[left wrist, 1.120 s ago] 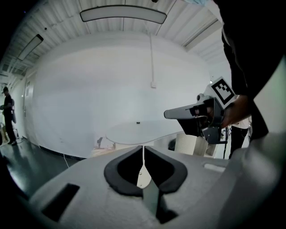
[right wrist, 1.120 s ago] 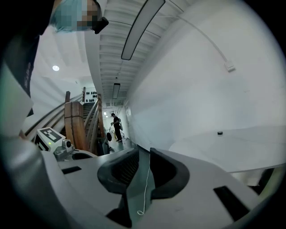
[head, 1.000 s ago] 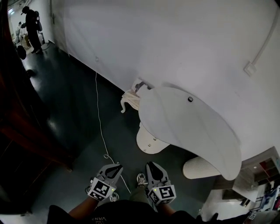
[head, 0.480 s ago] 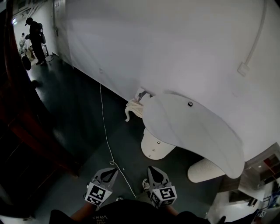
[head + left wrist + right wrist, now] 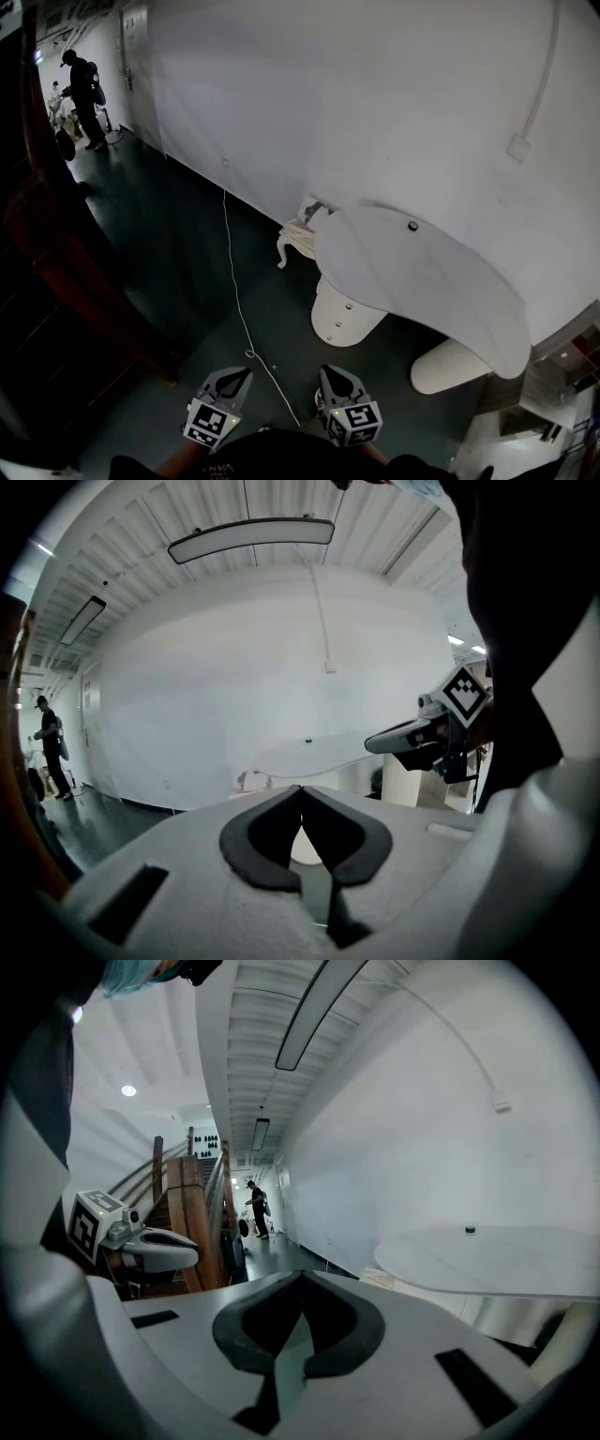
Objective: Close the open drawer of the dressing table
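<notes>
The white dressing table [image 5: 427, 281] has a curved top and stands against the white wall. Its rounded drawer unit [image 5: 345, 317], with small knobs, juts out from under the top's left end. I cannot tell how far a drawer stands out. My left gripper [image 5: 246, 373] and right gripper [image 5: 327, 371] hover side by side low in the head view, well short of the table. Both are shut with nothing between the jaws. The left gripper view shows my left gripper [image 5: 301, 789] with its pads together, the table top [image 5: 309, 750] beyond and the right gripper [image 5: 412, 736] beside it. The right gripper view shows my right gripper [image 5: 300, 1275] likewise.
A white cable [image 5: 236, 291] trails over the dark floor between me and the wall. A pale cloth heap [image 5: 295, 240] lies by the table's left end. A second round pedestal [image 5: 450, 366] carries the right end. Dark wooden stairs [image 5: 56, 281] flank the left, and a person [image 5: 86, 94] stands far down the corridor.
Both grippers have drawn back toward the bottom edge of the head view, farther from the table. The view has lifted, showing more wall, and the table has drifted slightly right and down.
</notes>
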